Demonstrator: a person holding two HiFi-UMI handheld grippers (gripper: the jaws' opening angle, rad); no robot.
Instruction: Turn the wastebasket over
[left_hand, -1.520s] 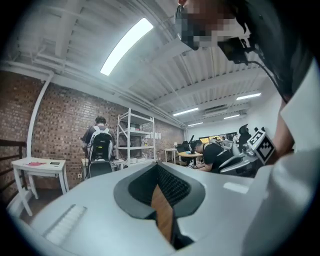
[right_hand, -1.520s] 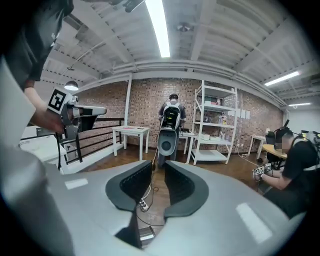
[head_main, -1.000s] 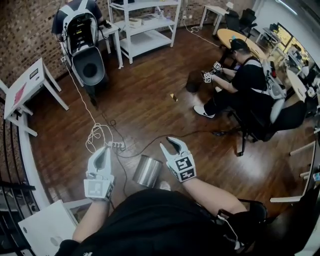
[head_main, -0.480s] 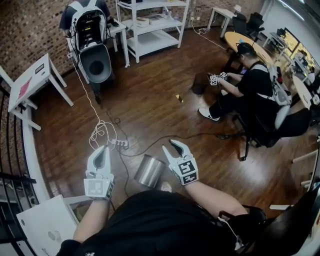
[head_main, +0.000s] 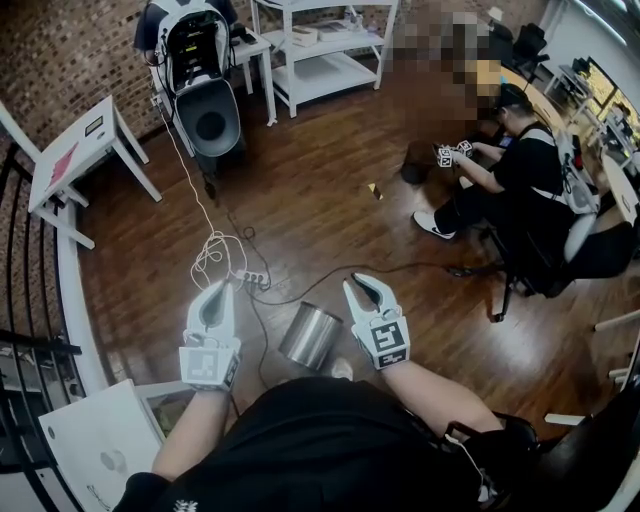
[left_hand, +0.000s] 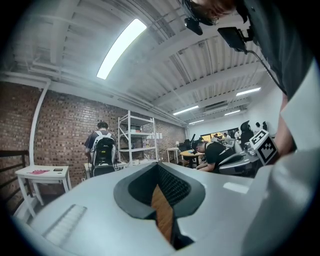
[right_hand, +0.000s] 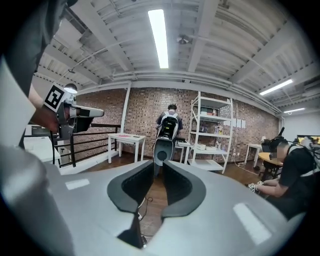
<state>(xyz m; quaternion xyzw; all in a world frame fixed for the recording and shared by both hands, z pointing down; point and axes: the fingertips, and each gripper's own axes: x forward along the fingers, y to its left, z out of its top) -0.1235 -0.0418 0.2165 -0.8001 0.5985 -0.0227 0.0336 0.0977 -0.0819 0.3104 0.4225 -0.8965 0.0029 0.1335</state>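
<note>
A shiny metal wastebasket (head_main: 310, 336) lies on its side on the wooden floor, just in front of me in the head view. My left gripper (head_main: 217, 290) hovers to its left, clear of it, with the jaws together and nothing in them. To the right of the basket my right gripper (head_main: 362, 285) is apart from it; its jaws are closing with a gap still between them and nothing in that gap. The left gripper view (left_hand: 159, 167) and right gripper view (right_hand: 157, 167) look level across the room, so the basket is out of sight in both.
A power strip (head_main: 250, 278) with a coiled white cable lies just beyond the basket, and a black cable (head_main: 400, 268) runs right. A white table (head_main: 70, 160) stands left, a white box (head_main: 90, 440) near left. A seated person (head_main: 530, 180) is at right, a shelf (head_main: 330, 40) at the back.
The right gripper's jaws have narrowed from wide open to a small gap. Both hands stay beside the basket, which has not moved; the head camera has swung a little.
</note>
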